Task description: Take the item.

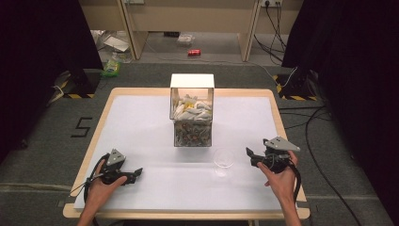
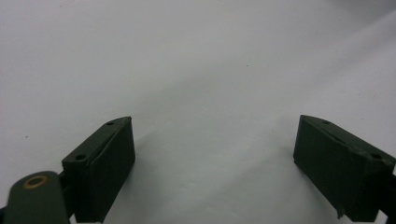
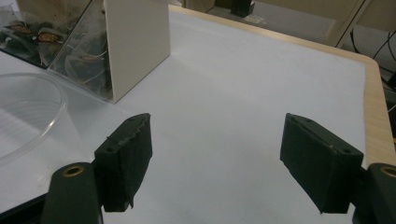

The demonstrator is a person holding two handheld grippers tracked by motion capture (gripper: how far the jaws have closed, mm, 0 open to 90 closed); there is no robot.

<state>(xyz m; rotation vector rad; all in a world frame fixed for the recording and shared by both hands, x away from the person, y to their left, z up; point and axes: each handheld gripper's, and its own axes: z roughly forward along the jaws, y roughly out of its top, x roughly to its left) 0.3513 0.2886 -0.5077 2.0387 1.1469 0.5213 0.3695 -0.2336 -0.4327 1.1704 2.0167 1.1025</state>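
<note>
1. Two grippers are out over the table (image 1: pixel 141 117), and neither one is holding anything: the left gripper (image 1: pixel 136 173) rests low near the person's edge with its jaws spread wide over bare white surface, and the right gripper (image 1: pixel 251 154) has its jaws apart as well, nothing between them.
2. Just beside the right gripper stands a clear plastic cup (image 1: pixel 223 159), upright, in front of the tea-bag box (image 1: pixel 192 110) and a little to its right, apart from it.
3. That cup looks thin-walled and very light, I'd say. It should flex under a hard squeeze and could tip or skid on the smooth sheet if nudged.
4. Best hold, to my eye: one pad inside the rim and one outside, or a gentle pinch across the wall below the rim.
5. Tea bags (image 1: pixel 190 112) in the box are soft and limp; a pinch at a corner would lift one.
</note>
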